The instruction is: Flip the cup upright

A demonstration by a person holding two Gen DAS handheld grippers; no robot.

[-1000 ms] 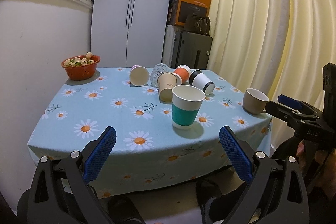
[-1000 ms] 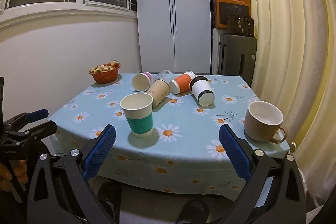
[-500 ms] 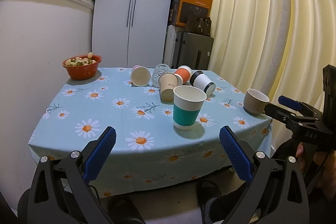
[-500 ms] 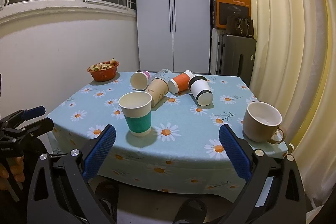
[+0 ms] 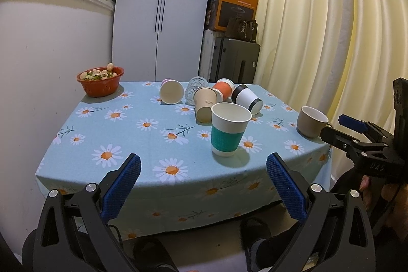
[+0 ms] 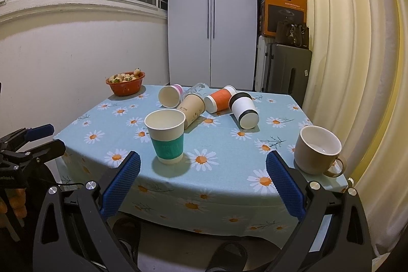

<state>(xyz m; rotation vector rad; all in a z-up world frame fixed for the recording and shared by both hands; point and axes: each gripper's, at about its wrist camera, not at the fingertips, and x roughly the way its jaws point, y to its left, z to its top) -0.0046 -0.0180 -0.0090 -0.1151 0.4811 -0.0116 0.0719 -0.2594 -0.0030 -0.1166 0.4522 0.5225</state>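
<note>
A teal-banded paper cup [image 5: 227, 129] [image 6: 167, 135] stands upright near the table's front. Behind it several cups lie on their sides: a pink one [image 5: 171, 91] [image 6: 169, 95], a tan one [image 5: 204, 103] [image 6: 193, 108], an orange one [image 5: 224, 87] [image 6: 219, 99], a white-and-black one [image 5: 247, 98] [image 6: 244, 110], and a clear glass [image 5: 194, 89]. A beige mug [image 5: 311, 121] [image 6: 318, 150] stands upright at the right edge. My left gripper [image 5: 202, 184] and right gripper [image 6: 202, 184] are open and empty, held off the table's front edge.
A red bowl of food [image 5: 100, 77] [image 6: 125, 82] sits at the table's back left by the wall. The flowered table [image 5: 107, 134] has curtains on its right and a white wardrobe [image 6: 211, 17] behind. Feet in slippers [image 6: 225, 258] show below.
Both grippers have drawn back slightly from the table, so it looks a little farther away. Nothing on the table has moved.
</note>
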